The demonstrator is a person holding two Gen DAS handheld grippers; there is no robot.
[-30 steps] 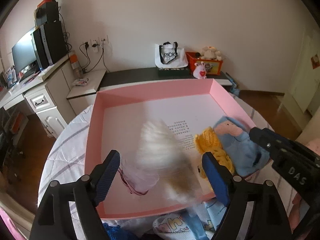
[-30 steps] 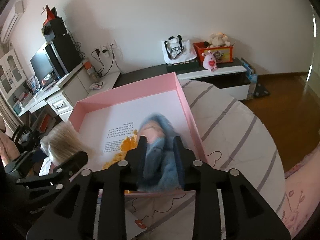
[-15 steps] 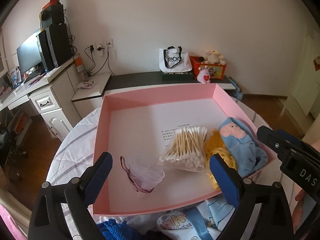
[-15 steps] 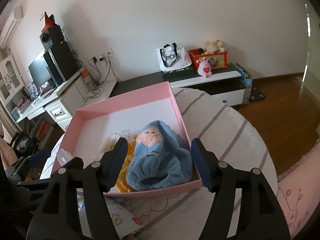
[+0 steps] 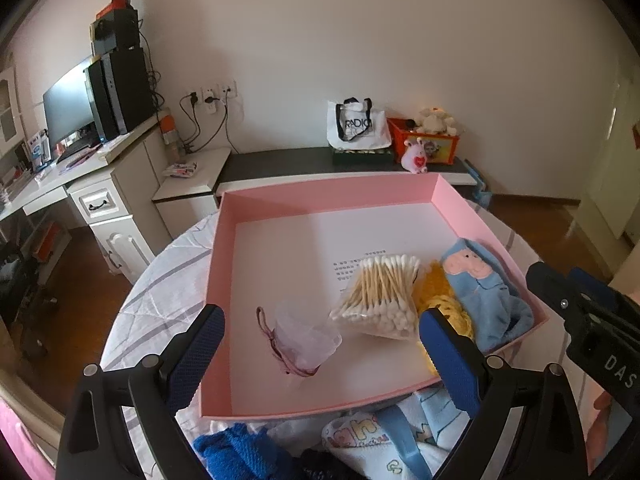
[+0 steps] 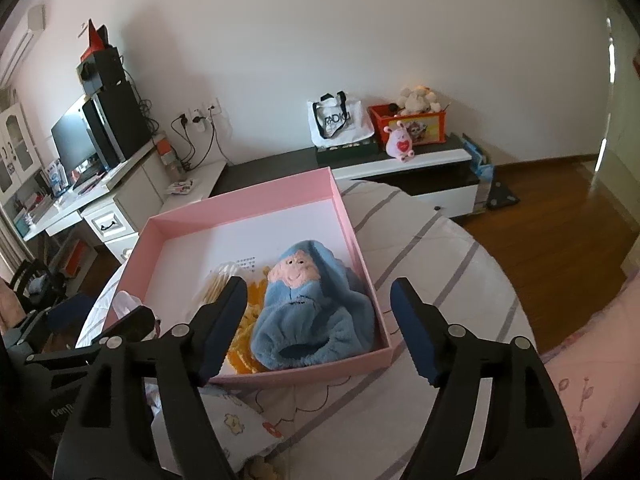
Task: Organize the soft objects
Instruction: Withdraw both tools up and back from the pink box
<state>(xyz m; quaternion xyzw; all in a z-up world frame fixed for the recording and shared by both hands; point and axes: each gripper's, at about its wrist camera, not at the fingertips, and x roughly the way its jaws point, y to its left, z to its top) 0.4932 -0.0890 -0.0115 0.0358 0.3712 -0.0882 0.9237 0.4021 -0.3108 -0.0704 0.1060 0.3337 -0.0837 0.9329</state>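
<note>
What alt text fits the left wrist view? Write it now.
A shallow pink cardboard box on a striped round table holds a clear bag of cotton swabs, a crumpled translucent pouch, a yellow knitted item and a fluffy blue hat. The left tool hangs open, empty.

The left gripper (image 5: 320,344) tilts downward, jaws wide apart and empty. The right gripper (image 6: 318,320), likewise angled down, has just been opening, nothing between its pads.

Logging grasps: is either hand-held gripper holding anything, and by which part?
Nothing is held: the left hand-held gripper and right hand-held gripper are both open.
</note>
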